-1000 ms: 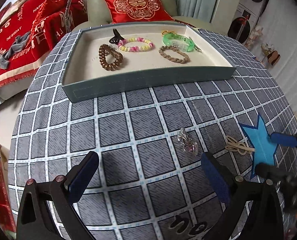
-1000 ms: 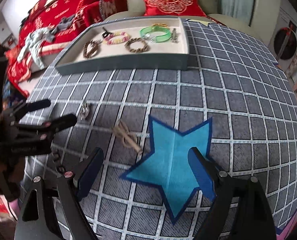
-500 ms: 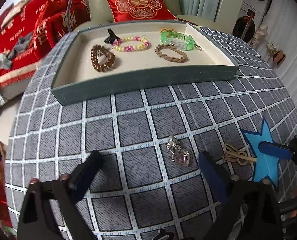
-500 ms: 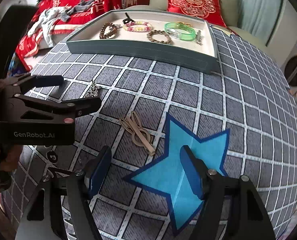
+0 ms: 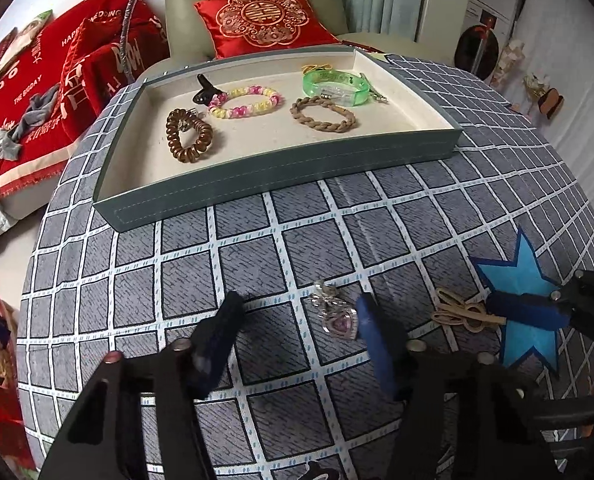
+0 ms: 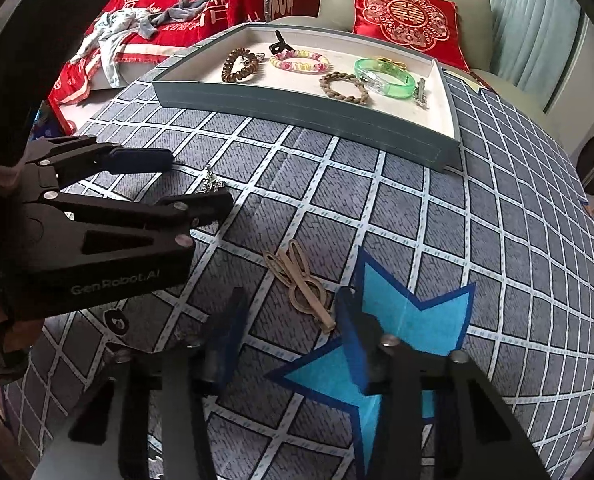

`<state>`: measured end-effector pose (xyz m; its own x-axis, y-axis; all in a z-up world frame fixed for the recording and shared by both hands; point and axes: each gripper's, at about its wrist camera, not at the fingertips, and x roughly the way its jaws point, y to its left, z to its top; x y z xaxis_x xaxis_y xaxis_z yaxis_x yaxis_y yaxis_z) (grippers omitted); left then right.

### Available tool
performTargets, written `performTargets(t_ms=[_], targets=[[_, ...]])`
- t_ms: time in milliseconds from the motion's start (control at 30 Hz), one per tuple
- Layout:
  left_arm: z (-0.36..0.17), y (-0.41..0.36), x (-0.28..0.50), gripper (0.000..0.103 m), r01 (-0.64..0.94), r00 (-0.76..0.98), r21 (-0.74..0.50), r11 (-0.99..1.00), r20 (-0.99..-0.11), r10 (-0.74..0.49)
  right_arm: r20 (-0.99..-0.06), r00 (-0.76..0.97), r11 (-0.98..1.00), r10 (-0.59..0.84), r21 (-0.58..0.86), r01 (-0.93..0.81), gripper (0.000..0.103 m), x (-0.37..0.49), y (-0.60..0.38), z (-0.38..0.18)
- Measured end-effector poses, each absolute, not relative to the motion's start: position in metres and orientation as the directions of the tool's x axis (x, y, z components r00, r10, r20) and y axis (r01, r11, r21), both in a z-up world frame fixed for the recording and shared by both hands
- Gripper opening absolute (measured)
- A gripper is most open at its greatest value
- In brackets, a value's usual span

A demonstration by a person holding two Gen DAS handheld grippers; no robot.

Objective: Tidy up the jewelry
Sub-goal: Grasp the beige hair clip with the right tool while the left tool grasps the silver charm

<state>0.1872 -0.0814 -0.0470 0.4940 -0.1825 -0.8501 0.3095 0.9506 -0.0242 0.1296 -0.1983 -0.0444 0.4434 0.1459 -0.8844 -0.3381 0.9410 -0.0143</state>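
Note:
A silver heart pendant (image 5: 339, 316) with a pink stone lies on the checked cloth, just inside the right finger of my open left gripper (image 5: 297, 320). In the right wrist view its chain (image 6: 211, 182) shows between the left gripper's fingers. A tan hair clip (image 6: 303, 284) lies between the fingers of my open right gripper (image 6: 291, 320); it also shows in the left wrist view (image 5: 461, 312). A grey tray (image 5: 281, 172) at the back holds a brown coil tie (image 5: 189, 134), a pink and yellow bead bracelet (image 5: 249, 100), a braided bracelet (image 5: 323, 114) and a green bangle (image 5: 337, 84).
A blue star patch (image 6: 409, 320) lies on the cloth under my right gripper. The round table's edge (image 5: 37, 248) drops off at the left. A sofa with a red cushion (image 5: 265, 20) and red fabric stands behind the tray.
Both grippers have moved forward and down. The left one now straddles the heart pendant and the right one straddles the tan clip. Both finger gaps have narrowed.

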Motion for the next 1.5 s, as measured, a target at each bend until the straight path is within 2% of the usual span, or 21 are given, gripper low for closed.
performTargets(t_ms=[33,100,133,167,233,733,1500], targets=[[-0.046,-0.081,0.187,0.061,0.313,0.495,-0.025,0.95,-0.849,-0.185,-0.884,0.444,0.943,0.144,-0.014,-0.333,0.039,0.129,-0.199,-0.044],[-0.045,-0.082,0.186,0.037,0.324,0.496,-0.025,0.946,-0.846,-0.192,-0.884,0.446,0.947,0.141,-0.01,-0.32,0.029,0.129,-0.201,-0.044],[-0.045,-0.082,0.186,0.033,0.329,0.494,-0.027,0.944,-0.847,-0.196,-0.884,0.447,0.95,0.14,-0.008,-0.313,0.02,0.129,-0.201,-0.043],[-0.044,-0.082,0.186,0.033,0.332,0.491,-0.034,0.943,-0.847,-0.203,-0.884,0.446,0.953,0.137,-0.005,-0.304,0.014,0.128,-0.203,-0.043],[-0.044,-0.081,0.185,0.033,0.337,0.485,-0.052,0.94,-0.846,-0.221,-0.886,0.445,0.959,0.131,-0.001,-0.285,0.009,0.128,-0.207,-0.042],[-0.032,-0.079,0.175,0.033,0.374,0.494,-0.083,0.924,-0.825,-0.274,-0.876,0.463,0.983,0.136,0.062,-0.173,0.009,0.122,-0.229,-0.031],[-0.013,-0.063,0.18,0.033,0.407,0.521,-0.114,0.906,-0.786,-0.333,-0.856,0.486,0.984,0.176,0.134,-0.12,0.009,0.139,-0.236,-0.012]])
